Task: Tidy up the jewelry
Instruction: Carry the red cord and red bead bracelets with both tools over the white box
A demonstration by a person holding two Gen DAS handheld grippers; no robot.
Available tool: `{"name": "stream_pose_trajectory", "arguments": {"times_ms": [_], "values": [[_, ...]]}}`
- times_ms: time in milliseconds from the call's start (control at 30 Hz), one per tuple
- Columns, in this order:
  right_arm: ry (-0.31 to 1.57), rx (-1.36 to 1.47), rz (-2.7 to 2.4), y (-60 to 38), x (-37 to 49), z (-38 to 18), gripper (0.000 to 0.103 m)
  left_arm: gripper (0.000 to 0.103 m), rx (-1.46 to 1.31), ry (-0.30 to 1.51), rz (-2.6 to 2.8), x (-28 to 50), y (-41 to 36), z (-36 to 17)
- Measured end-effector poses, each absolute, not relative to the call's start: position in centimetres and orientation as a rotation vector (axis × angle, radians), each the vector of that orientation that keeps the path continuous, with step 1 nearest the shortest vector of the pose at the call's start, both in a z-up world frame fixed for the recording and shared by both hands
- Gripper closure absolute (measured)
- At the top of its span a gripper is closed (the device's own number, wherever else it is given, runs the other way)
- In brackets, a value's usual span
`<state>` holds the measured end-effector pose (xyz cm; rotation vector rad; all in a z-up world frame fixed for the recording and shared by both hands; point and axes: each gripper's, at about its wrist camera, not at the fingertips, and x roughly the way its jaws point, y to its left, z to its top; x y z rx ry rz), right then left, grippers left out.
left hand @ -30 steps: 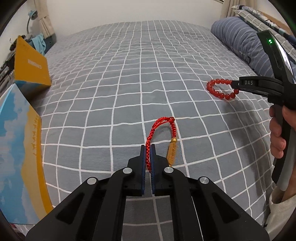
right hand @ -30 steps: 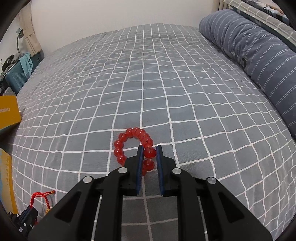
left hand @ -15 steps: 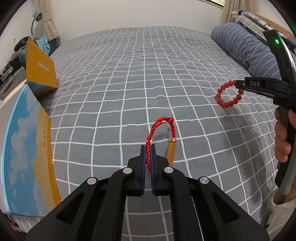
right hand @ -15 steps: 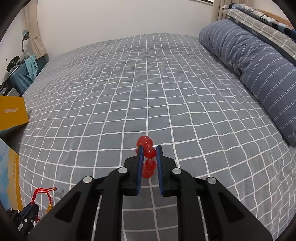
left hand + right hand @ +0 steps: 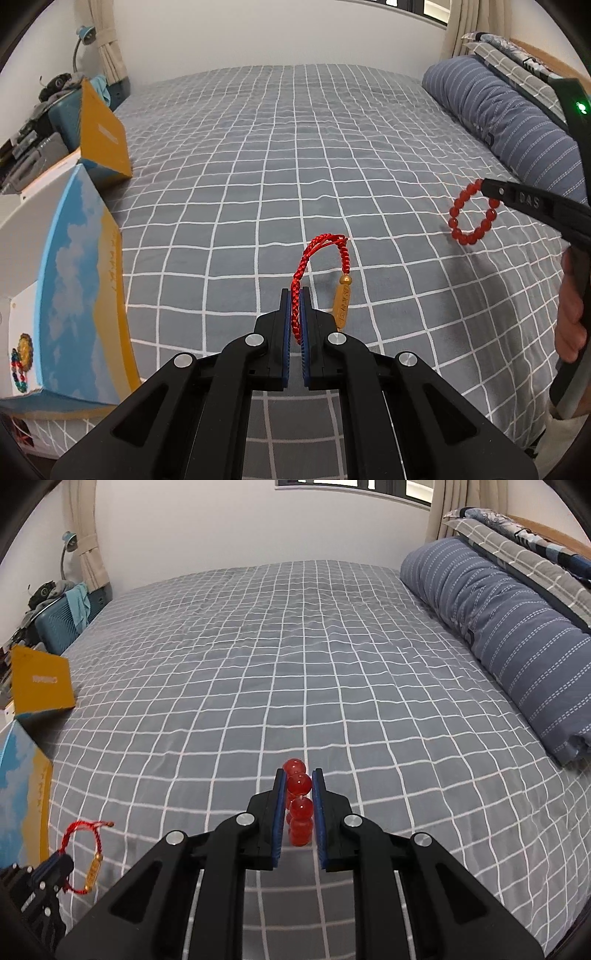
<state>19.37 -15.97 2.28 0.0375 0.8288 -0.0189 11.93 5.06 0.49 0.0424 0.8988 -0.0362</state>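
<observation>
My left gripper (image 5: 295, 295) is shut on a red braided cord bracelet (image 5: 314, 254) with a gold charm (image 5: 342, 304), held above the grey checked bed. It also shows in the right wrist view (image 5: 83, 834), low at the left. My right gripper (image 5: 298, 775) is shut on a red bead bracelet (image 5: 300, 805), which hangs edge-on between the pads. In the left wrist view the bead bracelet (image 5: 471, 214) hangs as a ring from the right gripper's tip at the right, off the bedspread.
An open box with a blue-sky and yellow lid (image 5: 81, 288) stands at the left bed edge, with beaded jewelry (image 5: 20, 365) inside. A yellow box (image 5: 101, 133) lies behind it. A striped blue pillow (image 5: 509, 635) lies along the right.
Both grippers have risen, lifting their bracelets off the bedspread. The bead bracelet has turned edge-on in the right wrist view. The open box has come closer at the left.
</observation>
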Motion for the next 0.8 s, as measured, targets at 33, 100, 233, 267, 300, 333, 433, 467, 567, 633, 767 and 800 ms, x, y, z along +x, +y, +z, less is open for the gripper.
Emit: {"name": "stream_pose_trajectory", "arguments": {"times_ms": [33,100,233,267,300,333,433,467,567,633,767,800], "values": [[0.823,0.036,-0.013,-15.8,18.8,2.5,0.090,0.099,0.042,0.898,-0.035,11.8,5.1,0.6],[0.813,0.033,-0.006,-15.5,17.9,2.9,0.090,0.099,0.039,0.895,-0.033,11.6,5.2,0.7],[0.803,0.037,0.001,-15.1,16.3,3.4,0.090,0.099,0.036,0.887,-0.029,10.8,5.2,1.0],[0.802,0.037,0.003,-15.1,16.0,3.5,0.090,0.099,0.034,0.884,-0.027,10.7,5.3,1.2],[0.802,0.037,0.004,-14.9,15.7,3.5,0.090,0.099,0.032,0.882,-0.026,10.5,5.4,1.3],[0.801,0.036,0.004,-14.7,15.2,3.6,0.090,0.099,0.026,0.877,-0.025,10.3,5.6,1.4],[0.800,0.031,0.007,-14.1,14.1,3.6,0.090,0.099,0.019,0.871,-0.021,9.4,6.0,1.6],[0.800,0.035,0.008,-14.0,13.8,3.5,0.090,0.099,0.018,0.872,-0.023,9.1,6.1,1.6],[0.809,0.031,0.007,-13.2,12.7,3.1,0.090,0.099,0.004,0.872,-0.018,8.6,6.8,1.7],[0.816,0.035,0.014,-12.8,12.1,2.8,0.090,0.099,-0.007,0.869,-0.012,8.3,7.4,1.9],[0.817,0.027,0.020,-11.7,11.0,2.6,0.090,0.099,-0.021,0.858,-0.007,7.6,8.3,2.7],[0.817,0.024,0.023,-11.4,10.8,2.7,0.090,0.099,-0.022,0.855,-0.004,7.4,8.5,2.9]]}}
